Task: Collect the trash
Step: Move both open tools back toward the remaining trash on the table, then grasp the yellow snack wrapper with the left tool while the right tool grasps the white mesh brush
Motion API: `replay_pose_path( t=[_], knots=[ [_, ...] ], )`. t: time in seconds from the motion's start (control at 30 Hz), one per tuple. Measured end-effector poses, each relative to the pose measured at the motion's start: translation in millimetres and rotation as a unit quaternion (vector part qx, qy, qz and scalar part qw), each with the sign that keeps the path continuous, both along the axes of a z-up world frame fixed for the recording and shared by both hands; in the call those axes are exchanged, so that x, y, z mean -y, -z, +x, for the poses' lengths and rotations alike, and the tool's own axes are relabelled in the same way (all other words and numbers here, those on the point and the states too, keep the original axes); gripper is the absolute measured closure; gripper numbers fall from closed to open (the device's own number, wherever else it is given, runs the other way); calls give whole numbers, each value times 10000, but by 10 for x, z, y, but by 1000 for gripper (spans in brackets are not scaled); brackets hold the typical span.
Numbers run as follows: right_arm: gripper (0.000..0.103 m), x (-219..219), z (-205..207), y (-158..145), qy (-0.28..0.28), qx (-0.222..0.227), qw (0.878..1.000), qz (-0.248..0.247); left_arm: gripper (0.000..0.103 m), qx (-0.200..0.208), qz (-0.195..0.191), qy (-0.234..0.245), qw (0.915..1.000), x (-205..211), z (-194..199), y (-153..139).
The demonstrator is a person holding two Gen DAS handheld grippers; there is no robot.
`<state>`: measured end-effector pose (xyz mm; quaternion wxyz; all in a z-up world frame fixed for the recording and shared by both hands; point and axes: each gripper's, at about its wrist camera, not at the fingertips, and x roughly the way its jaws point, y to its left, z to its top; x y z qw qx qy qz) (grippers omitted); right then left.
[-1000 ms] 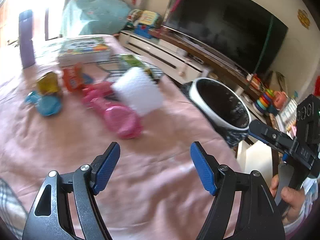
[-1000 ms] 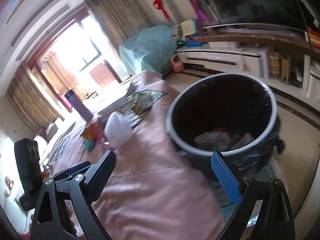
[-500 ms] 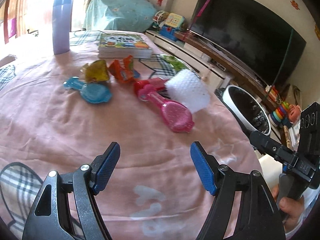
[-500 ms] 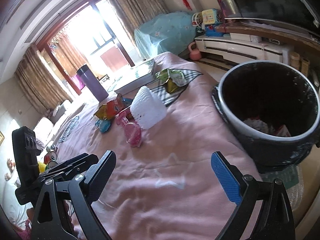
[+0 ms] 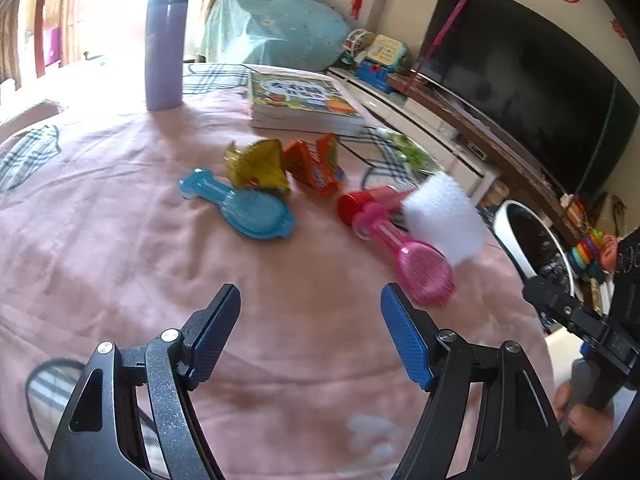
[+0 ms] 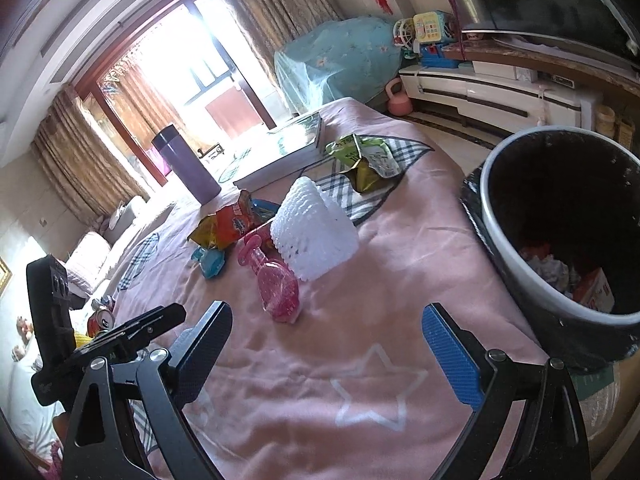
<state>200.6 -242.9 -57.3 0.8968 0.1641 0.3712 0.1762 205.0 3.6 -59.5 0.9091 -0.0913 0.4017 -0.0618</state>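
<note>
Now both views are swung off the bin and back onto the pink-covered worktop, a sign that another pickup is being lined up. Both the left tool and right tool are held wide and empty. Wrappers and a foam net are left beside the brushes.

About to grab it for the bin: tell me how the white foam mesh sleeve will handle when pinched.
The white foam mesh sleeve looks like open netting, so it probably squashes easily and weighs little. It stands as a curved, hollow shape on the soft pink blanket, so a nudge may tip or roll it.
</note>
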Motion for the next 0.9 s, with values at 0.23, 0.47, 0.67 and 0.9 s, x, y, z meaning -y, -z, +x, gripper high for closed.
replay_pose_path(
  t=[0.23, 0.47, 0.67, 0.9],
  knots=[
    [7, -137, 174, -24, -137, 34, 9999, -50, 29, 22, 67, -261, 9996, -192, 277, 3],
    [9, -230, 385, -10, -193, 52, 9998, -53, 37, 108, 104, -465, 9988, -375, 709, -56],
    [31, -279, 576, 69, -223, -100, 9997, -83, 75, 19, 106, -313, 9995, -375, 1041, 21],
    [80, -327, 591, 96, -313, -155, 9992, -171, 93, -19, -22, 118, 9999, -287, 968, 58]
  ],
)
